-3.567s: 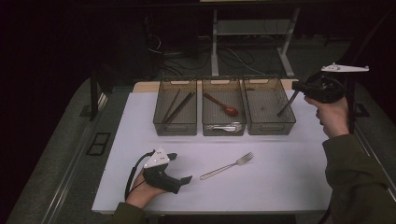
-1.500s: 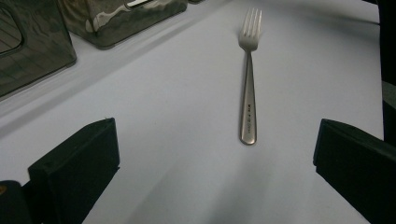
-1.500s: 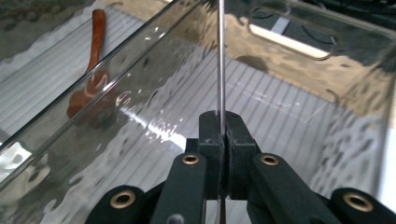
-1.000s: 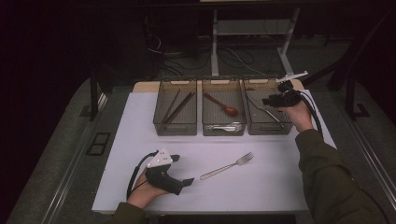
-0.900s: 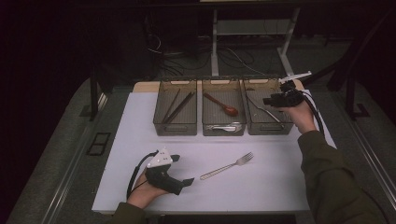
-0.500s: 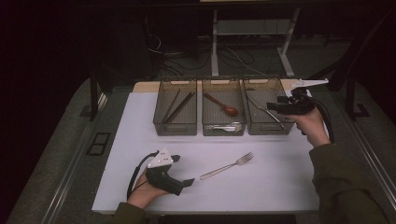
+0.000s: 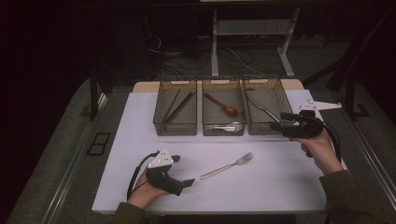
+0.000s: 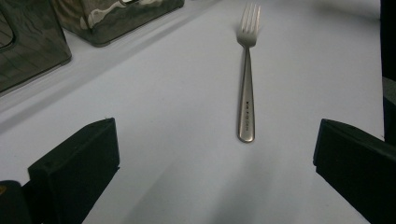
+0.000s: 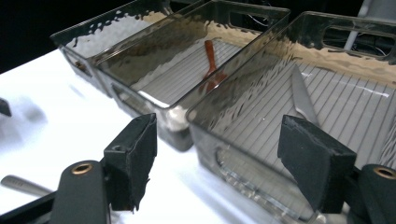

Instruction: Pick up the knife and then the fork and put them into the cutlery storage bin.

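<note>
Steel fork (image 7: 227, 166) lying flat on the white table, tines up and pointing toward the bins, handle end nearest the left gripper (image 7: 190, 181). Knife (image 7: 260, 109) flat in the rightmost bin (image 7: 275, 129).

Three smoky clear bins stand side by side at the upper middle of the white table top (image 7: 140, 140). The left bin (image 7: 175, 126) holds dark chopsticks (image 7: 177, 107). The middle bin (image 7: 223, 127) holds a red spoon (image 7: 222, 104) and a metal utensil (image 7: 224, 126).
</note>
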### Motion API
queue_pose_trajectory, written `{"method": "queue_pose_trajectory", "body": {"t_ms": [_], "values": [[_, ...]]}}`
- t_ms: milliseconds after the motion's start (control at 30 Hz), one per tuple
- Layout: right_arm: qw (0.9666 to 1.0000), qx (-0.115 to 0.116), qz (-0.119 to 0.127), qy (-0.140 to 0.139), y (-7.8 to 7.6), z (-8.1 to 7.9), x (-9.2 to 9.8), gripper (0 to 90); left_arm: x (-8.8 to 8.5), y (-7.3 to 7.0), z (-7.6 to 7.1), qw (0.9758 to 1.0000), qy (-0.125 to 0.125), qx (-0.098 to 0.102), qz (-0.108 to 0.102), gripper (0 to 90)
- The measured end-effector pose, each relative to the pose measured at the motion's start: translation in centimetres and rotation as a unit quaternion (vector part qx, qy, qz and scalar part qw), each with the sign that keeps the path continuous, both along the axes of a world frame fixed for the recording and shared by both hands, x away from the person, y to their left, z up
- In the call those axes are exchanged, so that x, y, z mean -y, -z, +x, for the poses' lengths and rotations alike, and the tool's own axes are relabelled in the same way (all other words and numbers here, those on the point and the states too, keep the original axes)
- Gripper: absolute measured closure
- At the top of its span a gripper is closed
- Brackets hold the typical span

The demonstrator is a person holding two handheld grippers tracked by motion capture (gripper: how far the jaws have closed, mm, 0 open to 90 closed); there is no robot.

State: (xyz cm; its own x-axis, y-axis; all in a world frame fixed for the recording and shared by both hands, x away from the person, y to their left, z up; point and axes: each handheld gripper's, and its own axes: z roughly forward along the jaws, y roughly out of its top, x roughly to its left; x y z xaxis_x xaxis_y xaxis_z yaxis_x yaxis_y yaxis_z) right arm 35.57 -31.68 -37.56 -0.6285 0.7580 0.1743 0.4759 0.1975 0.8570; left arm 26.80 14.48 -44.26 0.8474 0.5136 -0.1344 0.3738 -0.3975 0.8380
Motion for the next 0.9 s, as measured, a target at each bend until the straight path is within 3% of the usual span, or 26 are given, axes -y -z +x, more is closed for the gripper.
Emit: {"method": "queue_pose_trajectory", "body": {"t_ms": [267, 433, 900], "values": [[0.9999, -0.013, -0.001, -0.006, 2.2, -2.9, -0.4, 25.6, 0.0, -0.1, 0.0, 1.0000, 0.000, 0.001, 0.001, 0.0], [0.9999, -0.007, -0.011, -0.010, 3.2, -4.4, -0.8, 23.0, 0.1, -0.1, 0.0, 1.0000, -0.002, 0.002, -0.003, 0.0], [1.0000, -0.004, 0.001, -0.003, 5.7, -8.2, -1.1, 19.9, 1.4, -0.7, 0.6, 0.9999, 0.003, 0.010, 0.005, 0.0]]}}
